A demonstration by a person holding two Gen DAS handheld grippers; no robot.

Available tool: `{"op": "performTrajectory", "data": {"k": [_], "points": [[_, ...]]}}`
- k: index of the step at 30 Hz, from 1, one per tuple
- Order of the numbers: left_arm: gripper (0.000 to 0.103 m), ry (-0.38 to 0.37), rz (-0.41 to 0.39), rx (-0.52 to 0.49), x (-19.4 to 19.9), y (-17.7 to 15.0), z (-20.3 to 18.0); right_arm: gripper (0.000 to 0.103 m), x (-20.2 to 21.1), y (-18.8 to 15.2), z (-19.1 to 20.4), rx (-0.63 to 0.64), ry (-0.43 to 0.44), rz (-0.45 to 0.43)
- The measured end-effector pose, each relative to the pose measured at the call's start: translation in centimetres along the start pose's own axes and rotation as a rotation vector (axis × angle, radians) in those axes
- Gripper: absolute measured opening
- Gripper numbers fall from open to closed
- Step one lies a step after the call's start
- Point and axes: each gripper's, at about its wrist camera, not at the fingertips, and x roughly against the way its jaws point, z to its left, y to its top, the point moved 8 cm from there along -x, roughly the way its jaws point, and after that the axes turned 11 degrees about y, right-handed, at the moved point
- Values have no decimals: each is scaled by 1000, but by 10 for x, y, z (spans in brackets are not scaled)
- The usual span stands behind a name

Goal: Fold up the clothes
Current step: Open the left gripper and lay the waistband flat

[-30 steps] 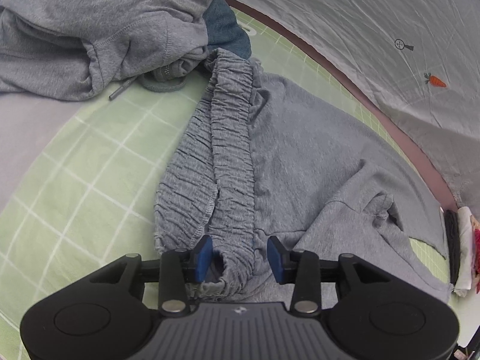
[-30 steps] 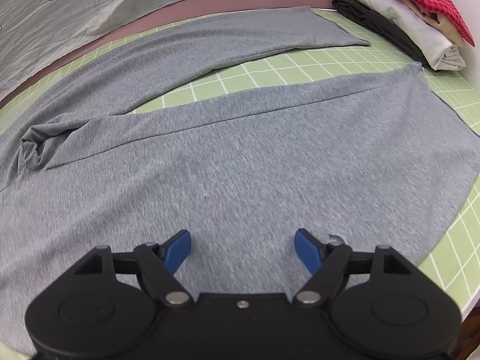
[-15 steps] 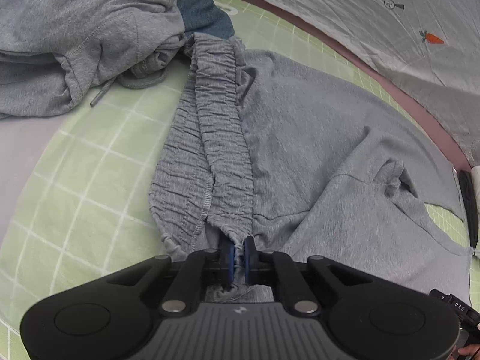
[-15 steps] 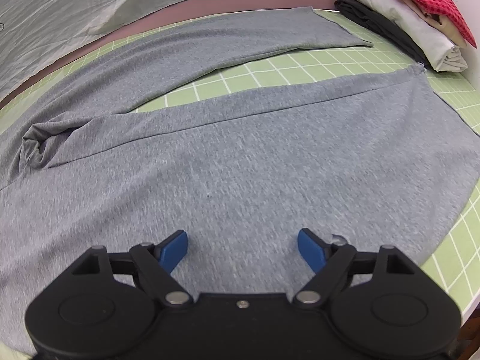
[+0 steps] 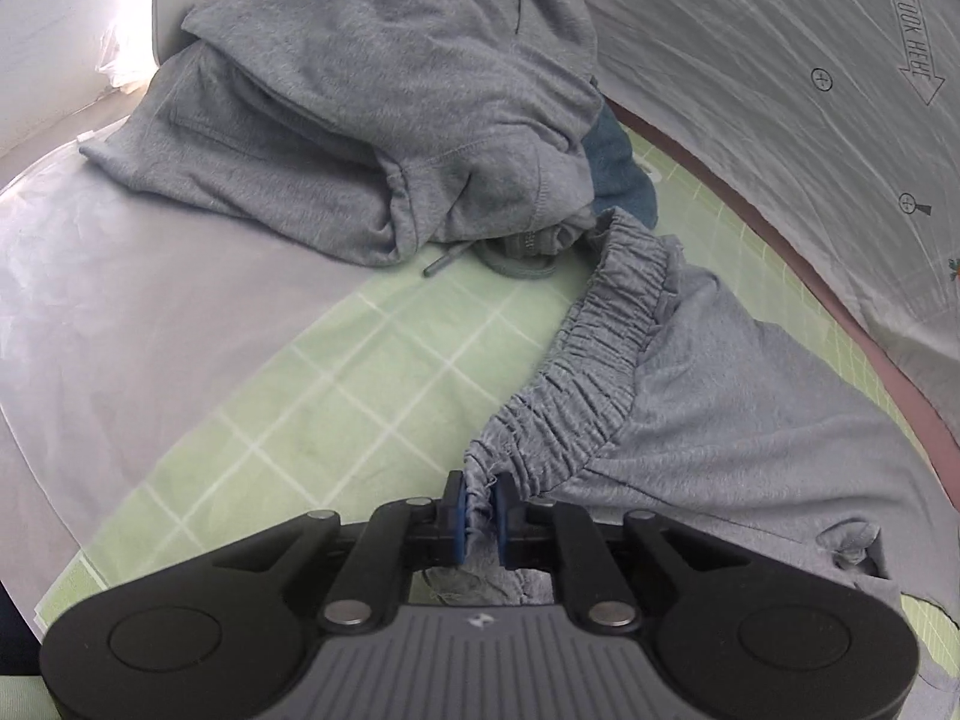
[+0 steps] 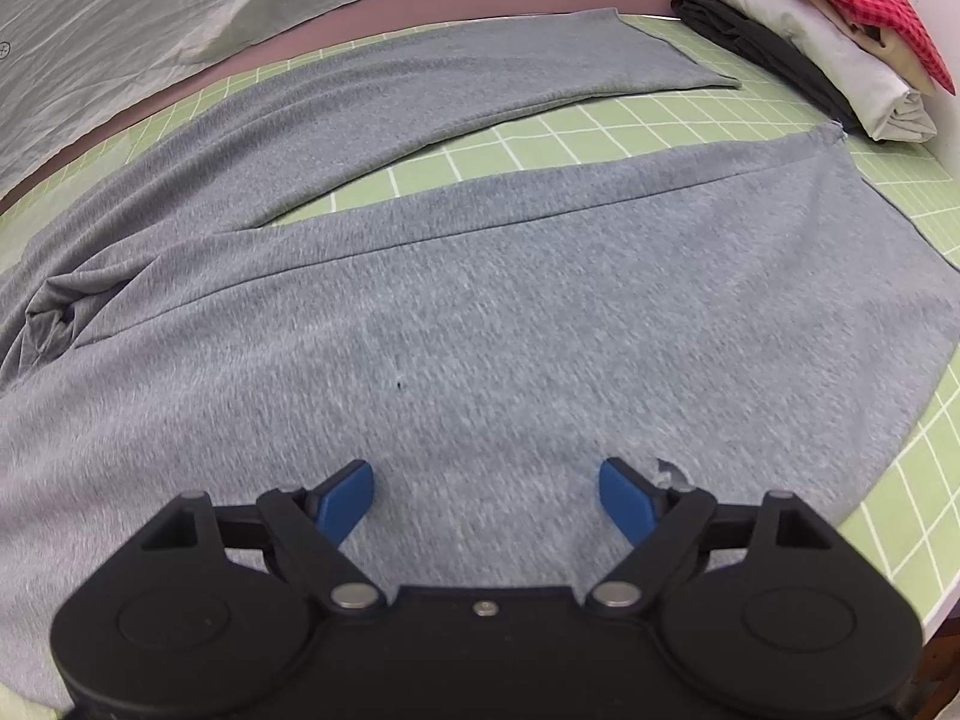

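Grey trousers (image 6: 480, 312) lay spread on the green grid mat (image 5: 336, 396) covering the desk, two legs fanned apart. Left tongs (image 5: 478, 507) were clamped on the elastic waistband (image 5: 594, 372), lifting its end. Right tongs (image 6: 486, 495) stood apart, empty, above one trouser leg. One grey hoodie (image 5: 372, 120) lay heaped beyond the waistband. One stack of folded clothes (image 6: 840, 42) sat near the leg ends.
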Motion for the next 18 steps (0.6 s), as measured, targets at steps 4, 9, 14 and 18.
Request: {"op": "performTrajectory", "data": {"k": [4, 9, 14, 18], "points": [[35, 39, -10, 46, 3, -7, 8, 81, 13, 2, -11, -39, 22, -29], [51, 89, -40, 131, 15, -4, 18, 81, 31, 12, -35, -93, 2, -92], [58, 87, -59, 109, 30, -9, 2, 81, 43, 16, -76, -169, -36, -120], [62, 97, -72, 79, 43, -26, -17, 81, 49, 15, -113, -227, -56, -134]]}}
